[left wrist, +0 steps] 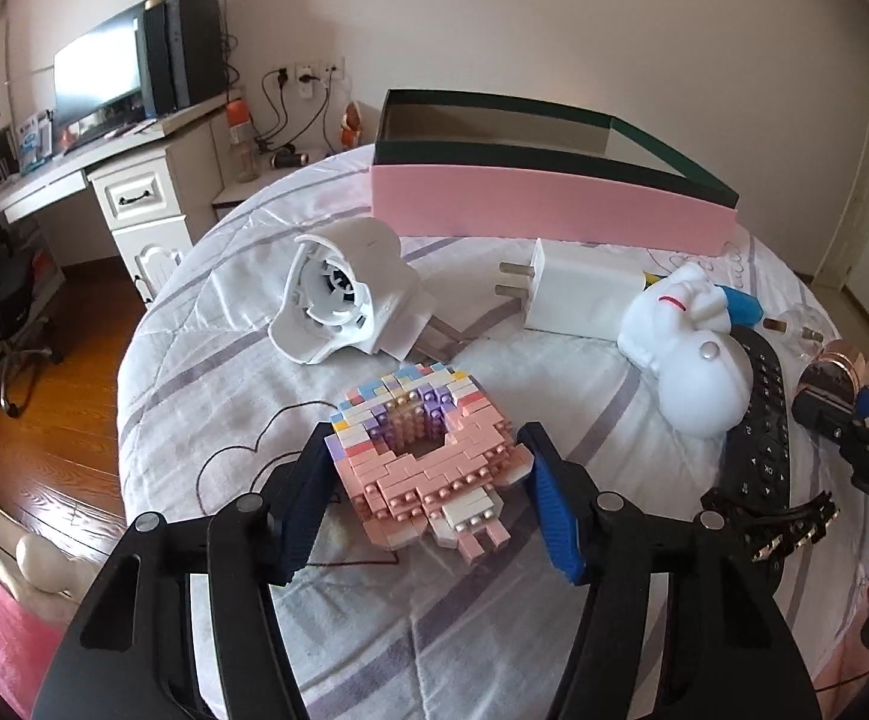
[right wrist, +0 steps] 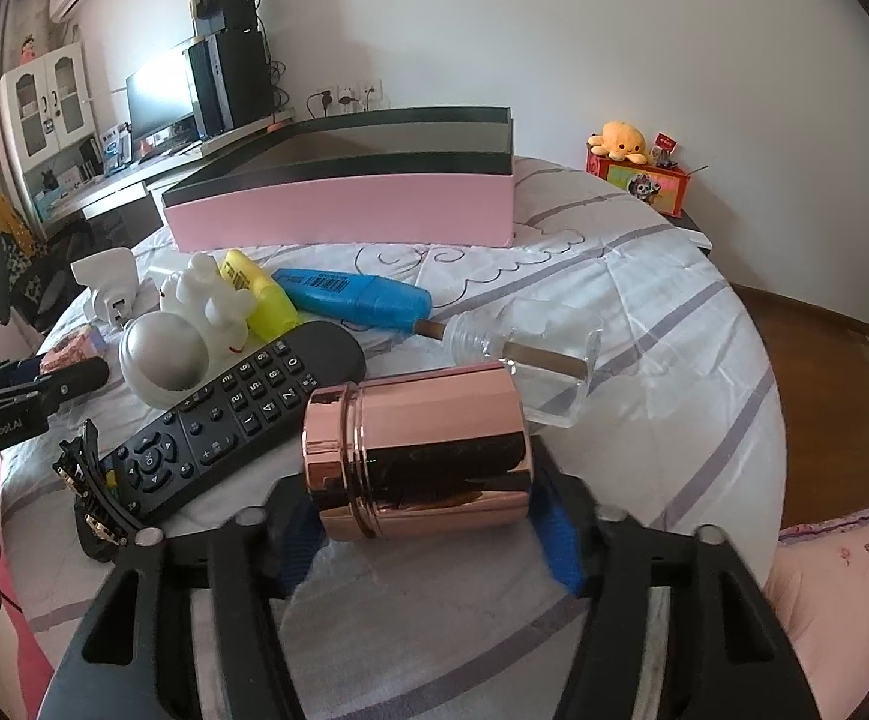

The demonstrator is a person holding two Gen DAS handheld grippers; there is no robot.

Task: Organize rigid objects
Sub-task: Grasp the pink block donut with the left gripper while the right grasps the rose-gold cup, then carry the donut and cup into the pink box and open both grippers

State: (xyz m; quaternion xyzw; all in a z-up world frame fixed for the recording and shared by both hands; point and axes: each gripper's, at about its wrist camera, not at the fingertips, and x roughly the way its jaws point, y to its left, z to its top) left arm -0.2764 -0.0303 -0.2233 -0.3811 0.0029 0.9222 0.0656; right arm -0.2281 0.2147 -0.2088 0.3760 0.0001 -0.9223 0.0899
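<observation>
A pink and pastel brick-built ring model (left wrist: pixel 428 456) lies on the bed cover. My left gripper (left wrist: pixel 427 441) straddles it, with its blue pads against both sides. In the right wrist view a rose-gold canister (right wrist: pixel 422 450) lies on its side, and my right gripper (right wrist: pixel 422 510) is shut on its two ends. An open pink box with a dark rim (left wrist: pixel 554 210) stands at the far side of the bed. The right gripper (left wrist: pixel 842 414) also shows at the right edge of the left wrist view, beside the canister (left wrist: pixel 833 369).
Scattered between grippers and box are a white round device (left wrist: pixel 344 300), a white charger (left wrist: pixel 578 294), a white figurine (left wrist: pixel 692 360), a black remote (right wrist: pixel 242 408), a black hair clip (right wrist: pixel 98 492), yellow (right wrist: pixel 260 294) and blue (right wrist: pixel 356 300) highlighters, and a clear bottle (right wrist: pixel 530 354). A desk stands beyond the bed's left side.
</observation>
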